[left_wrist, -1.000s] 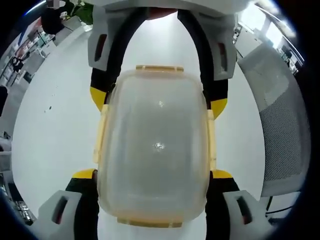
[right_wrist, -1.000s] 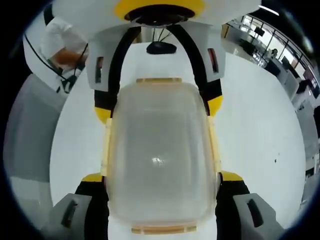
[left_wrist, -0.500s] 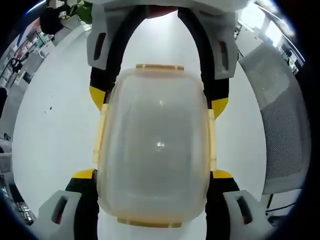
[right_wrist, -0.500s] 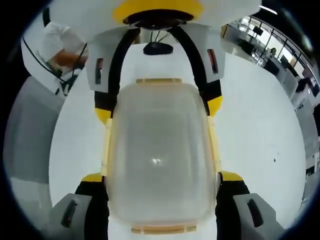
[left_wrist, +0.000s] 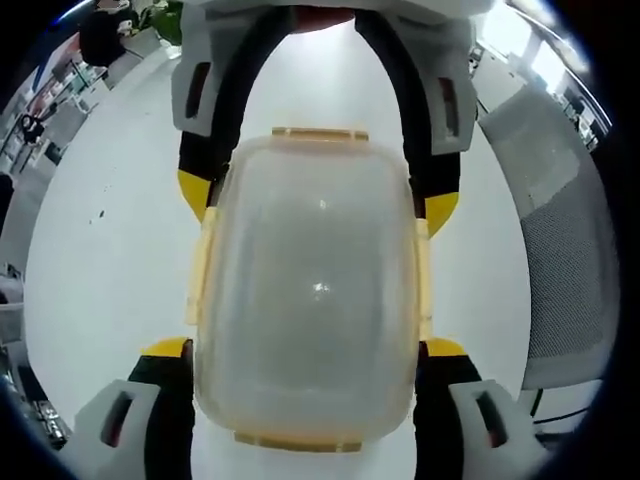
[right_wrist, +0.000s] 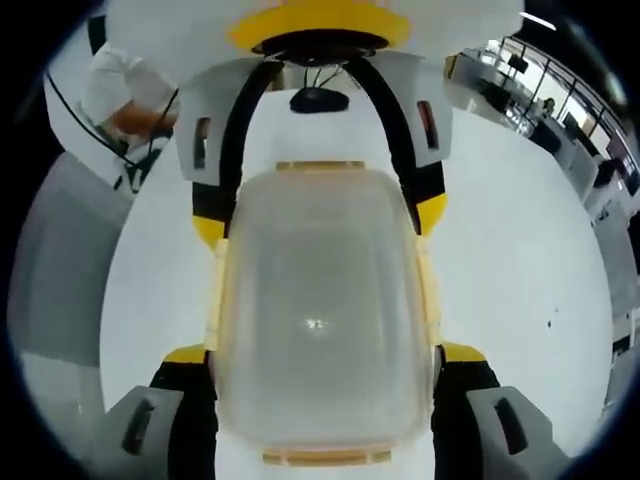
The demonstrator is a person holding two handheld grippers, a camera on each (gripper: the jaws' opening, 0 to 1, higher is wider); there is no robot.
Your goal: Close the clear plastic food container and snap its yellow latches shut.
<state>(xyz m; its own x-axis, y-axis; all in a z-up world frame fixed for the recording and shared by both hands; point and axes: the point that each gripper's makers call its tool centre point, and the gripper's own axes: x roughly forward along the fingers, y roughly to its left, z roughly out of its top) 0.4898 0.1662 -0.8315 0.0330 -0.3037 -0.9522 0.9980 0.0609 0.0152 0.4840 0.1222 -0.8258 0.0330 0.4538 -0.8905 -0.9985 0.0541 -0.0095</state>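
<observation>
The clear plastic food container is seen between the two jaws of the left tongs, on the white surface. The same container is seen in the right gripper view between the jaws of the right tongs. Its lid is laid on top and looks closed. Through the cloudy plastic nothing can be made out inside; only a small bright reflection is seen on the lid.

Yellow latches are seen on all four sides of the container. In the left gripper view one latch lies at the far end, one at the near end between the jaws, and one along each long side. They seem to lie flat against the box, but whether they are snapped cannot be told.

The left tongs are spread wide, and their yellow tips stand just beside the long sides of the container at its near end. At the far end, the jaws of the right tongs come into the left gripper view from the top and stand beside the container in the same way. Both tongs are wide, one at each end of the container; whether the tips press on it cannot be told.

A grey mesh chair is seen beyond the surface, to the right of the left tongs. A person in a white sleeve is seen to the far left of the right tongs.
</observation>
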